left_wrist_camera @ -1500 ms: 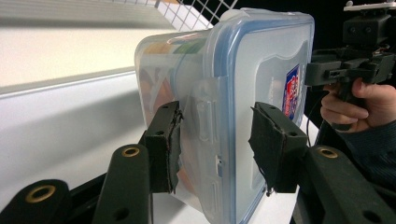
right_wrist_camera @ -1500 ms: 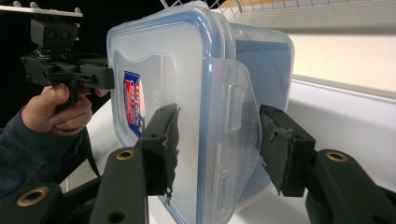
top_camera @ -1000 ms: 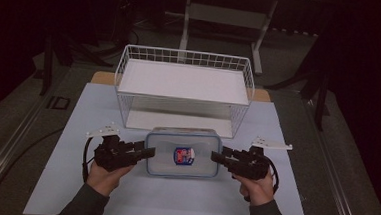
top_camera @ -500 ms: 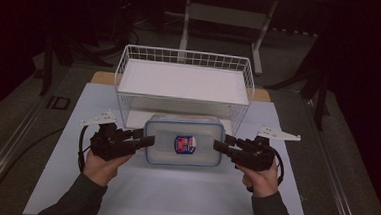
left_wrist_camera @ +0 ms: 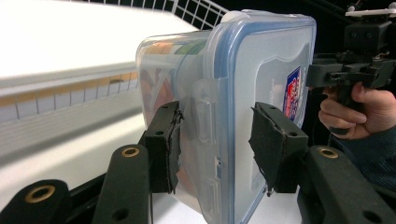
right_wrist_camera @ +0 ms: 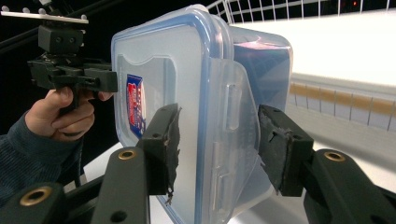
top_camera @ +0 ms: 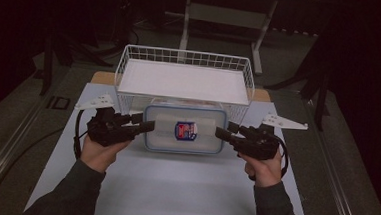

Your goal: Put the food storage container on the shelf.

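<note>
A clear plastic container point(top_camera: 184, 129) with a blue-rimmed lid and a red and blue label hangs above the white mat, held level between both hands. My left gripper point(top_camera: 145, 126) is shut on its left end, my right gripper point(top_camera: 222, 133) on its right end. In the left gripper view the container point(left_wrist_camera: 243, 93) stands between the pads of my left gripper point(left_wrist_camera: 217, 144), which clamp the lid and base around the side latch. The right gripper view shows the same grip: my right gripper point(right_wrist_camera: 217, 144) pinches the container point(right_wrist_camera: 187, 93) at its other latch. Colourful contents show faintly through the wall.
A white wire basket point(top_camera: 128, 103) with a white floor stands just behind the container. A white mat point(top_camera: 173, 186) covers the table under the hands. Dark floor, a cable and table legs lie beyond the edges.
Both grippers have risen with the container between them. It has left the mat and now sits higher in the picture, close against the front of the basket.
</note>
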The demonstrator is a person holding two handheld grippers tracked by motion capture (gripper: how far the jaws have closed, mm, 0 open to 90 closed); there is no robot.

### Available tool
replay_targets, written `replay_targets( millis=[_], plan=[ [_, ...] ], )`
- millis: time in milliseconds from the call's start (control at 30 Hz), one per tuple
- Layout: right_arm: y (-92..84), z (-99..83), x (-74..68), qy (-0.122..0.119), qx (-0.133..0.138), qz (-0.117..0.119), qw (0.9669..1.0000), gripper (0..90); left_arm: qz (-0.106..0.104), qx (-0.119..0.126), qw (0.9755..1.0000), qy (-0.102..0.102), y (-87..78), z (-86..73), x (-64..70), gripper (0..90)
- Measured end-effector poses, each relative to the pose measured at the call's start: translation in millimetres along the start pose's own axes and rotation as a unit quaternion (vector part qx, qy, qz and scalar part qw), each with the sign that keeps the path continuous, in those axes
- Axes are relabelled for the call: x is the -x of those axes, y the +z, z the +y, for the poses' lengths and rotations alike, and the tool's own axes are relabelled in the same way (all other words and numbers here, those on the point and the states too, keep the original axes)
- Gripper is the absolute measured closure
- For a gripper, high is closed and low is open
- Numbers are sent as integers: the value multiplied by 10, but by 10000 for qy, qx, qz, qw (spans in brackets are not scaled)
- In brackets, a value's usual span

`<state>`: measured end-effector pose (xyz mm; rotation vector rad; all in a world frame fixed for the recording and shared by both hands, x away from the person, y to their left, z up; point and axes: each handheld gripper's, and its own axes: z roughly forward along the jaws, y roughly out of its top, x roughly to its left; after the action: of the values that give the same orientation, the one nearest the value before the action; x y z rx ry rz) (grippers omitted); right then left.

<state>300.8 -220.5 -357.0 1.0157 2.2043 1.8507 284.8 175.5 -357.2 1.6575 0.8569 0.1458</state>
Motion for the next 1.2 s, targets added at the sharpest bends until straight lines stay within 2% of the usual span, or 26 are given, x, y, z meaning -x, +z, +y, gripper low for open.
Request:
replay_targets(
  millis=[100,200,267,467,600,700,733,800,867,900,933,1067,1100,1200],
  plan=[
    [22,120,-15,-116,63,-38,9999,500,40,40,10000,70,-10,101,-11,530],
    [27,140,-14,-137,68,-36,9999,500,57,65,9999,104,-20,148,-15,530],
    [55,215,-15,-186,134,-20,9997,500,72,119,9998,157,-47,234,-34,530],
    [115,325,-7,-257,192,-3,9995,500,114,277,9994,173,-72,345,-78,531],
    [159,396,2,-363,134,-68,9992,500,244,445,9986,147,-69,416,-122,574],
    [232,415,27,-258,177,-218,9993,498,301,402,9987,-72,28,416,-254,571],
    [260,427,51,-250,187,-290,9991,498,267,408,9986,-206,69,412,-312,569],
    [291,465,125,-71,410,-325,9986,506,245,481,9979,-357,140,428,-387,570],
    [315,511,177,2,573,-353,9977,511,409,415,9979,-289,192,469,-407,572],
    [327,533,200,7,610,-369,9975,515,548,275,9979,-230,226,488,-409,576],
    [343,554,218,2,600,-409,9974,516,583,192,9978,-247,257,495,-423,578],
    [396,613,270,-7,559,-520,9971,520,489,139,9973,-524,328,456,-547,578],
    [409,619,276,11,550,-543,9970,520,461,199,9971,-576,329,451,-559,578],
    [418,627,287,45,596,-532,9968,520,465,248,9968,-595,328,458,-557,579]
  ],
)
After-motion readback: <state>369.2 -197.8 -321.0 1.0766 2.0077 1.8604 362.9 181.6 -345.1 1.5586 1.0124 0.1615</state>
